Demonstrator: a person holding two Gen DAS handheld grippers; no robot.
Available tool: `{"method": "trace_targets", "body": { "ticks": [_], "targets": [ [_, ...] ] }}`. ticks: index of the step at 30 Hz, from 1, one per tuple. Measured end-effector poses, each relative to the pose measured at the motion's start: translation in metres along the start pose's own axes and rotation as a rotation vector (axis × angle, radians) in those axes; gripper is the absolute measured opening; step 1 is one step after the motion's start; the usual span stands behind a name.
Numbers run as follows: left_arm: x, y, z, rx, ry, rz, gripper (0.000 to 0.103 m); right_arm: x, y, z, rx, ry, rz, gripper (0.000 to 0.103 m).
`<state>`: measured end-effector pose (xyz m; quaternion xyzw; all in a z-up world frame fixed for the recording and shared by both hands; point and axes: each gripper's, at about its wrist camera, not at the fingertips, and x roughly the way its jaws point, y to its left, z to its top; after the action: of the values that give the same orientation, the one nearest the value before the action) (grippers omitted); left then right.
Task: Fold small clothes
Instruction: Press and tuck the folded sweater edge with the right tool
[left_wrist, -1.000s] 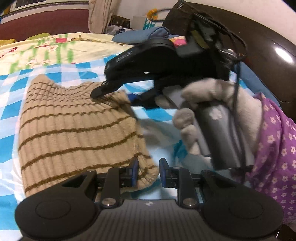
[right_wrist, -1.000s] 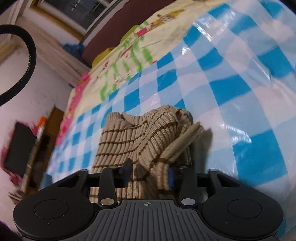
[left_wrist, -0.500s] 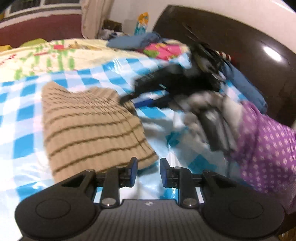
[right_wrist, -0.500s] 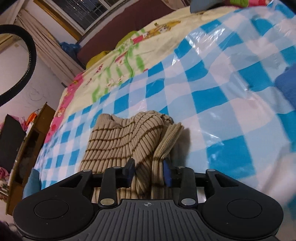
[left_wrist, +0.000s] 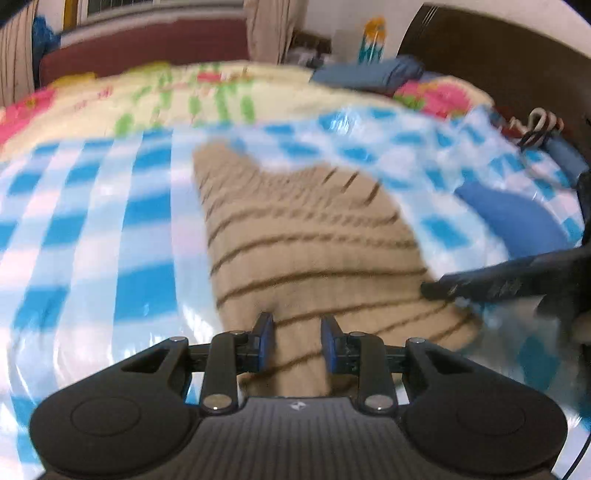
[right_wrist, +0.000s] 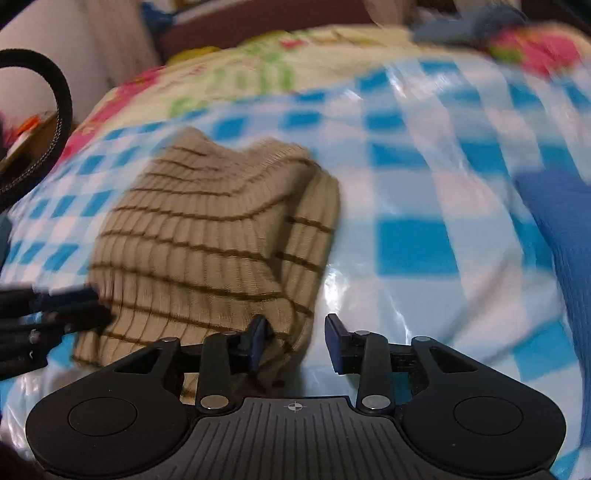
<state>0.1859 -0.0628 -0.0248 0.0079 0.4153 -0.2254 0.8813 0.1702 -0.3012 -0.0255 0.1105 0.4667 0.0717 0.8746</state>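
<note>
Across most of both frames spreads the bed (left_wrist: 92, 229), covered by a glossy blue-and-white checked sheet (right_wrist: 413, 243), with a yellow flowered blanket (left_wrist: 177, 92) along the upper part and a dark headboard (left_wrist: 498, 48) at the upper right of the left view. A blue cloth (right_wrist: 561, 236) lies on the sheet at the right edge of the right view. At the centre of the left view, and centre-left of the right view, the tan sweater (left_wrist: 306, 236) with thin brown stripes lies folded on the sheet, one edge doubled over along its right side in the right view. The left tool (left_wrist: 297, 343) sits at the bottom centre of its own frame, its blue-tipped jaws partly apart with the near edge of the sweater showing between them; the pads press on nothing. The right tool (right_wrist: 295, 341) has its jaws apart too, having just widened, with the sweater's lower right corner by the left pad but not pinched. Both views are blurred.
</note>
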Motion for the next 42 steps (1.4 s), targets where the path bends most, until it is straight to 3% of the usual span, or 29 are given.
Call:
{"method": "trace_targets", "body": {
  "ticks": [2,5,8,11,15,18,20,23,27,29,31,33,38,42],
  "targets": [
    [-0.008,0.003,-0.006,-0.007,-0.005,-0.011,0.033,-0.010,-0.010,0.002,0.078,-0.010,0.063,0.034],
    [-0.025,0.009,-0.005,-0.021,-0.053,-0.016,0.034,-0.030,-0.006,0.011,0.074,-0.101,0.077,0.038],
    [-0.030,0.020,0.004,-0.055,-0.094,0.000,0.042,-0.024,-0.006,0.024,0.118,-0.123,0.135,0.056],
    [-0.020,0.035,0.014,-0.101,-0.101,0.022,0.044,-0.003,-0.006,0.030,0.149,-0.115,0.114,0.059],
    [0.002,0.050,0.022,-0.170,-0.080,-0.015,0.048,0.023,-0.015,0.036,0.239,-0.096,0.092,0.059],
    [0.008,0.048,0.025,-0.141,-0.083,-0.035,0.056,0.025,-0.025,0.032,0.312,-0.095,0.143,0.060],
    [0.013,0.048,0.025,-0.123,-0.083,-0.017,0.068,0.033,-0.027,0.031,0.311,-0.062,0.167,0.061],
    [0.013,0.056,0.025,-0.178,-0.088,-0.055,0.068,0.037,-0.030,0.033,0.335,-0.052,0.217,0.064],
    [0.035,0.055,0.029,-0.236,-0.030,-0.136,0.069,0.049,-0.024,0.036,0.332,-0.018,0.251,0.070],
    [0.041,0.055,0.029,-0.263,-0.023,-0.142,0.066,0.053,-0.020,0.037,0.332,-0.013,0.242,0.067],
    [0.035,0.055,0.026,-0.280,-0.041,-0.160,0.055,0.052,-0.016,0.036,0.345,0.000,0.267,0.048],
    [0.024,0.056,0.018,-0.263,-0.045,-0.170,0.050,0.049,-0.008,0.033,0.333,0.008,0.276,0.044],
    [-0.023,0.070,-0.012,-0.258,-0.033,-0.158,0.048,0.042,0.028,0.015,0.290,0.056,0.352,0.040],
    [-0.058,0.097,-0.042,-0.270,-0.005,-0.077,0.049,0.042,0.068,-0.004,0.202,0.116,0.414,0.040]
  ]
}}
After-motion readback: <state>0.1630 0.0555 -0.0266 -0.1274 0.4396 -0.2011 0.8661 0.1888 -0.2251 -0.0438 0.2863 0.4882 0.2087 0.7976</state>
